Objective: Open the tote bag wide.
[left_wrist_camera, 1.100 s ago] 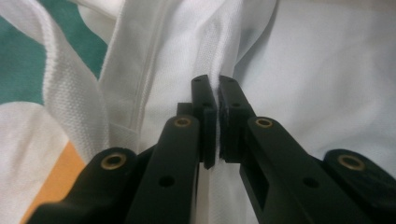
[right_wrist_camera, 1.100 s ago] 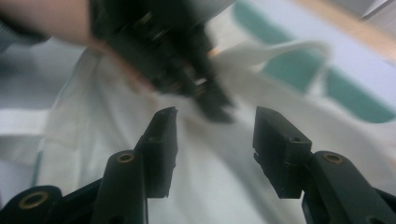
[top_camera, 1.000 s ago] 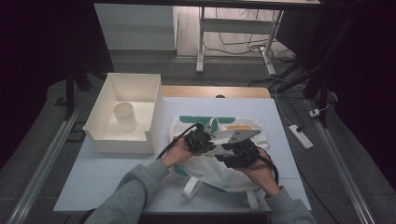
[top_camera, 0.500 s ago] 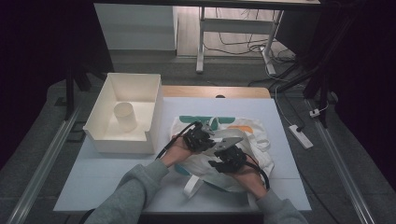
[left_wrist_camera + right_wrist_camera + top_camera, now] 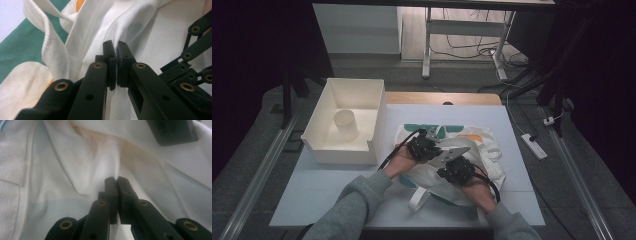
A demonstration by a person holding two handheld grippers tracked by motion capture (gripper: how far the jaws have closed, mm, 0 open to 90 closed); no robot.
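White cotton is what I have in both tools: the tote bag lies crumpled on the worktop, right of the white tray that holds a paper cup. My left tool is closed tight on a raised fold of the bag's cloth, the pleat running up from between its pads. My right tool has just finished closing and now pinches another ridge of the same fabric, nearer to me.

My worry is the grip depth. Each tool seems to bite only a thin pleat near the tips, so if I lift or spread quickly I judge the cloth could slide out. I also cannot tell how many layers each pinch holds; catching both walls of the bag would keep its mouth from opening. The two tools sit very close together, and pulling them apart unevenly could drag the bag toward the tray.

From the high view I get the layout: the green and orange print, a strap trailing toward the near edge, both hands side by side. It hides the pinch points under the tool bodies. The gripper views give me those folds clearly, and the left one also catches my right tool's linkage alongside.
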